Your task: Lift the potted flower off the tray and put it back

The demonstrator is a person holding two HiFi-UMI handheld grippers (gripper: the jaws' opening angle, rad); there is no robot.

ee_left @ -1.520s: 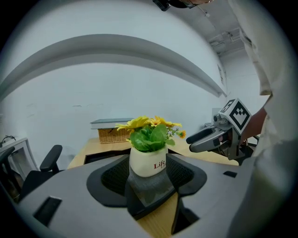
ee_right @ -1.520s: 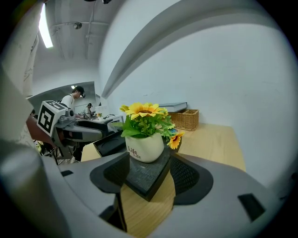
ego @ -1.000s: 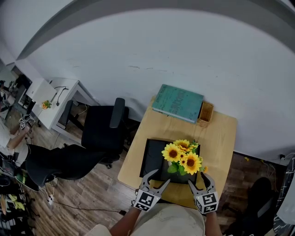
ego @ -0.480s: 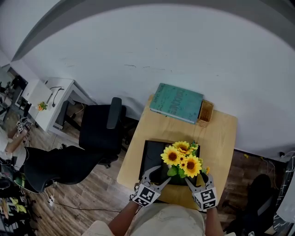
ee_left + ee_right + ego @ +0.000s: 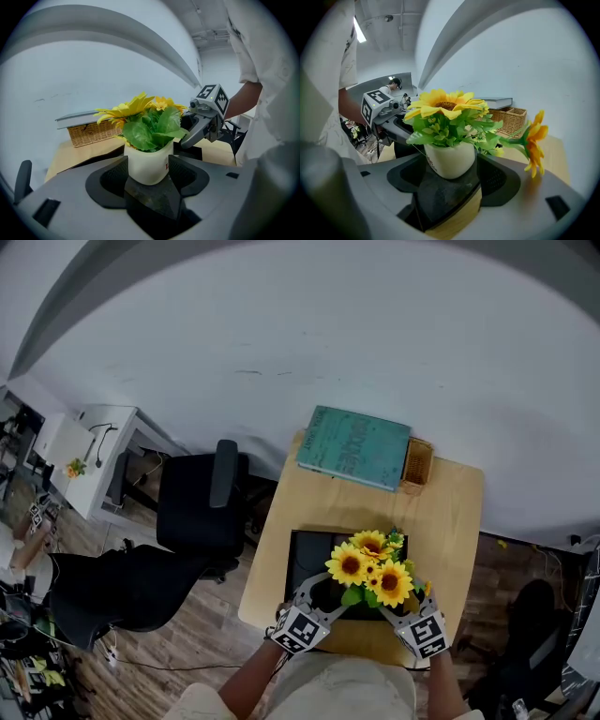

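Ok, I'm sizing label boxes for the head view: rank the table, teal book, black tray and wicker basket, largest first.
1. table
2. teal book and black tray: about alike, and the flowers hide part of the tray, so no ranking
3. wicker basket

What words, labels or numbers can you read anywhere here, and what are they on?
On the teal book: cover lettering, too small and blurred to read.
On the white pot: red print on one side, dark print on another, both cut off at the pot's edge, unreadable.
No other text is legible.
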